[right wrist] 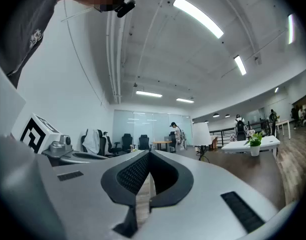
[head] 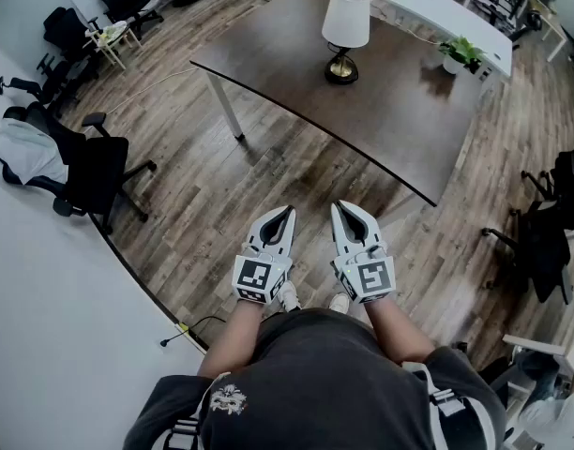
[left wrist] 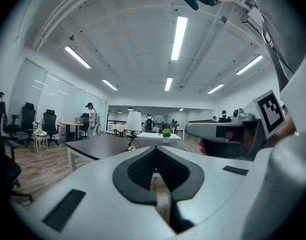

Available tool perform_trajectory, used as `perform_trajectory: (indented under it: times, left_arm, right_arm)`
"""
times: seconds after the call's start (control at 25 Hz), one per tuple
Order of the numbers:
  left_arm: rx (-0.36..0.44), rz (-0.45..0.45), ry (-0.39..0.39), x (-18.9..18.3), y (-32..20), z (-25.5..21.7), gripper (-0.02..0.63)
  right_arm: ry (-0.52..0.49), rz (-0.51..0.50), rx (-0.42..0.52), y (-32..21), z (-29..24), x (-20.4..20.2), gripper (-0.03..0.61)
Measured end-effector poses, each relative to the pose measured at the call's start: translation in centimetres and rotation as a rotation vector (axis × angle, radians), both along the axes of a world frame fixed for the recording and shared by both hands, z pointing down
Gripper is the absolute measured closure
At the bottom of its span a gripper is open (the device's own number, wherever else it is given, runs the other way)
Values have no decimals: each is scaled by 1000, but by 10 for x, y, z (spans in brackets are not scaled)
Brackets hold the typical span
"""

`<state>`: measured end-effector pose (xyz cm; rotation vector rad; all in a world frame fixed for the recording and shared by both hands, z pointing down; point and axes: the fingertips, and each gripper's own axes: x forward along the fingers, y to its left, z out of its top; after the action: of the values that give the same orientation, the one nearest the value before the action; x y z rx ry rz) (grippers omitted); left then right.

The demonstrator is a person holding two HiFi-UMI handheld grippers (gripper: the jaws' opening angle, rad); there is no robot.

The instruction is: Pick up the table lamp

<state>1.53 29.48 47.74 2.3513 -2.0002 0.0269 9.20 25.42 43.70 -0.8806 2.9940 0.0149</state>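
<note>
The table lamp point(head: 345, 26), with a white shade and a dark round base, stands upright on the far part of a dark brown table point(head: 381, 120). Both grippers are held level and side by side in front of the person's body, over the wood floor and well short of the table. My left gripper point(head: 285, 212) is shut with nothing in it, and so is my right gripper point(head: 343, 206). In the left gripper view the lamp point(left wrist: 133, 121) shows small and far beyond the closed jaw tips point(left wrist: 155, 149). In the right gripper view the lamp point(right wrist: 201, 133) stands right of the gripper point(right wrist: 147, 154).
A small potted plant point(head: 460, 52) sits on a white table behind the dark one. Black office chairs point(head: 90, 172) stand at the left beside a white desk point(head: 43, 326); another chair point(head: 550, 232) is at the right. People stand far off in the room.
</note>
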Motion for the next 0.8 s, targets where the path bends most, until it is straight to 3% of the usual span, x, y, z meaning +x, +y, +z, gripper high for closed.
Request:
perform_trajectory:
  times: [0.48, 0.68, 0.8]
  left_arm:
    - [5, 1, 5, -35, 2, 1, 615]
    - [21, 6, 17, -53, 4, -2, 615]
    - [35, 25, 16, -60, 2, -6, 615]
  right_arm:
    - [45, 6, 22, 4, 8, -36, 554]
    - [-23, 5, 2, 10, 3, -49, 554]
    - [-15, 17, 13, 11, 1, -57, 554]
